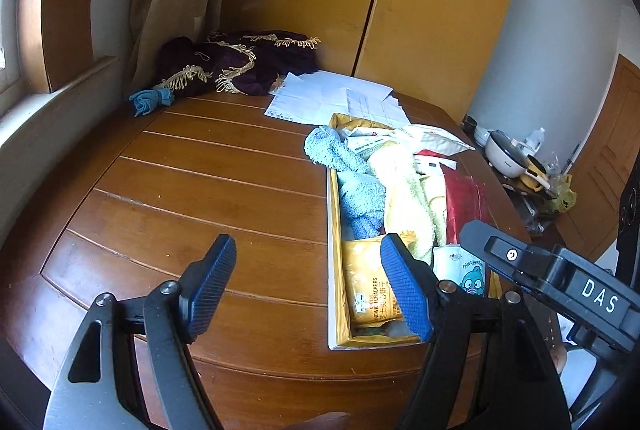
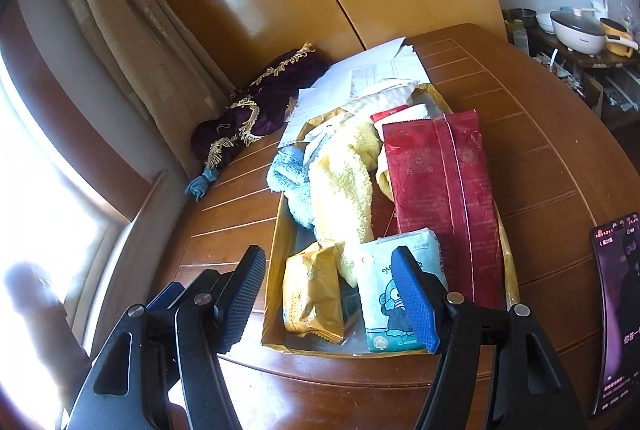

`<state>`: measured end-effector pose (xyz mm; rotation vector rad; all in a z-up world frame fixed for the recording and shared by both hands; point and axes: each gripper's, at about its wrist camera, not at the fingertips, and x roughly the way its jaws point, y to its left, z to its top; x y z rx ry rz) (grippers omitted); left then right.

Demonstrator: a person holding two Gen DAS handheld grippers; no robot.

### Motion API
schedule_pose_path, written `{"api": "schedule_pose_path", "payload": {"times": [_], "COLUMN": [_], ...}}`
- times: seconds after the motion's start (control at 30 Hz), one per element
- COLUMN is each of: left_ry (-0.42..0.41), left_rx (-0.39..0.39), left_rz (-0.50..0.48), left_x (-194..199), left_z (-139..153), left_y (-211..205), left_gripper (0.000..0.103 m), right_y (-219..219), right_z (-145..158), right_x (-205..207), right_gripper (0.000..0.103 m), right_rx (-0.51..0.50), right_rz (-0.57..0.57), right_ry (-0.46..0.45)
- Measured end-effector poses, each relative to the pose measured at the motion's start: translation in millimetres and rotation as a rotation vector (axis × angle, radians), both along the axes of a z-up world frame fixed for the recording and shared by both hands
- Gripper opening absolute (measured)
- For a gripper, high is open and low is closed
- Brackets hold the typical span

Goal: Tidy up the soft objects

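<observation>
Both the left claw [image 1: 308,286] and the right claw [image 2: 332,294] are held wide open and empty above the surface [image 1: 180,190], near the box [image 2: 276,250] in which a yellow towel [image 2: 340,186] is piled.

Phone [image 2: 616,310] cut off by right picture edge; screen text too small to be read. Cracker packet [image 1: 370,282] partly hidden behind gripper pad. Tissue pack [image 2: 394,294] partly covered likewise. Window [image 2: 36,190] washed out by glare. Box [image 2: 276,242] floor buried under contents.
</observation>
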<state>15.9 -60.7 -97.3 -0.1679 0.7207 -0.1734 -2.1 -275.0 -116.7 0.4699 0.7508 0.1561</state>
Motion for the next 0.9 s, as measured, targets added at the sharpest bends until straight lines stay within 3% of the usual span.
{"api": "schedule_pose_path", "payload": {"times": [0.9], "left_ry": [-0.004], "left_rx": [0.064], "left_rz": [0.008], "left_x": [-4.2], "left_z": [-0.3], "left_y": [-9.5], "left_gripper": [0.075], "right_y": [0.8], "right_z": [-2.1], "right_x": [0.2], "right_gripper": [0.068], "right_rx": [-0.013], "right_rz": [0.007], "right_ry": [0.015]}}
